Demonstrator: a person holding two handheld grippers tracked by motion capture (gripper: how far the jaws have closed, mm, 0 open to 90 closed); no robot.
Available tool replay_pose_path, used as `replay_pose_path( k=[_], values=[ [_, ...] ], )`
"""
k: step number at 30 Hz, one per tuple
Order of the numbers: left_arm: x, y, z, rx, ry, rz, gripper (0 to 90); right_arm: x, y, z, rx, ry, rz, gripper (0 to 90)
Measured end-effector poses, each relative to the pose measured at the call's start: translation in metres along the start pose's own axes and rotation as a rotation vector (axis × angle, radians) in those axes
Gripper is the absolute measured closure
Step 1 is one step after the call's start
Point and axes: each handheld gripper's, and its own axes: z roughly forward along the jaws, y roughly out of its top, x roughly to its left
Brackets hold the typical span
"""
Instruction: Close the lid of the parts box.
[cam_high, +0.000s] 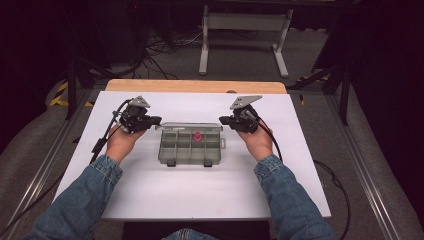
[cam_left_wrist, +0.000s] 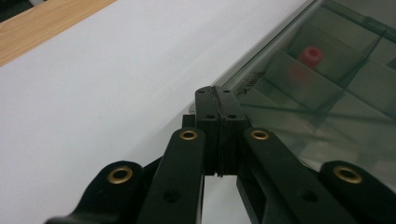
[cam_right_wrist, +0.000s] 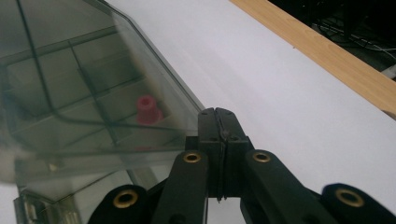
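Compartment box (cam_high: 190, 144), clear plastic, sits mid white table (cam_high: 150, 190); left gripper (cam_high: 159, 120) and right gripper (cam_high: 220, 120) flank it, jaws clenched on nothing. Grey floor (cam_high: 240, 50), cables behind.

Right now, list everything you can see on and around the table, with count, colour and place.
Compartment box: one, clear grey plastic, lid raised, middle of the white table top.
Pink piece: one, pink, in a rear middle compartment of the box.
White table top: one, white, with a wooden edge at the far side.
Metal stand: one, white, on the floor beyond the table.
Cables: several, black, on the floor at the back.
Left gripper: one, black, shut, at the box's left rear corner.
Right gripper: one, black, shut, at the right rear corner.
Sleeves: two, blue denim.
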Motion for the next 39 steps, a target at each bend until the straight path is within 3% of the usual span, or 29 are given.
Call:
replay_pose_path(
  k=[6, 20, 28, 39],
  values=[
    [-0.007, -0.003, -0.007, -0.006, -0.040, 0.017, 88.3, 0.007, -0.002, -0.008, 0.010, -0.002, 0.013, 90.0],
    [-0.026, -0.010, -0.024, -0.028, -0.116, 0.036, 88.3, 0.031, -0.005, -0.019, 0.026, 0.081, 0.014, 88.6],
    [-0.036, -0.014, -0.027, 0.017, -0.156, 0.052, 87.5, 0.044, -0.012, -0.015, 0.073, 0.099, 0.007, 88.2],
    [-0.042, -0.021, -0.021, 0.069, -0.188, 0.067, 87.5, 0.055, -0.023, -0.014, 0.076, 0.139, 0.021, 87.4]
  ],
)
